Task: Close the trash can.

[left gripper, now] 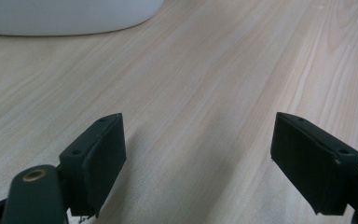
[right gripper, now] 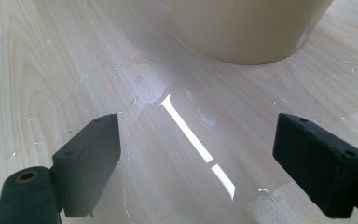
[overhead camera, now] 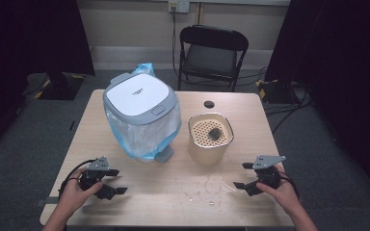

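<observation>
Both tongs open, empty, resting low over the pale wooden table (overhead camera: 183, 192). Beige plastic pot with perforated insert (overhead camera: 210, 137) stands just ahead of right tongs (overhead camera: 243, 175), spilled liquid between. Left tongs (overhead camera: 118, 181) nearer white-lidded bin with blue liner (overhead camera: 141, 115).

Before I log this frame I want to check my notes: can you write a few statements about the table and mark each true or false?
1. The bin has its lid shut. True.
2. The left gripper holds the bin. False: its jaws stand open with only bare table between them, apart from the bin.
3. The beige pot has a perforated insert with something dark lying on it. True.
4. The right gripper is clamped on the pot. False: it is open, short of the pot, over a wet patch.
5. A chair stands beyond the table's far edge. True.
6. The pot stands left of the bin. False: it stands to its right.
</observation>
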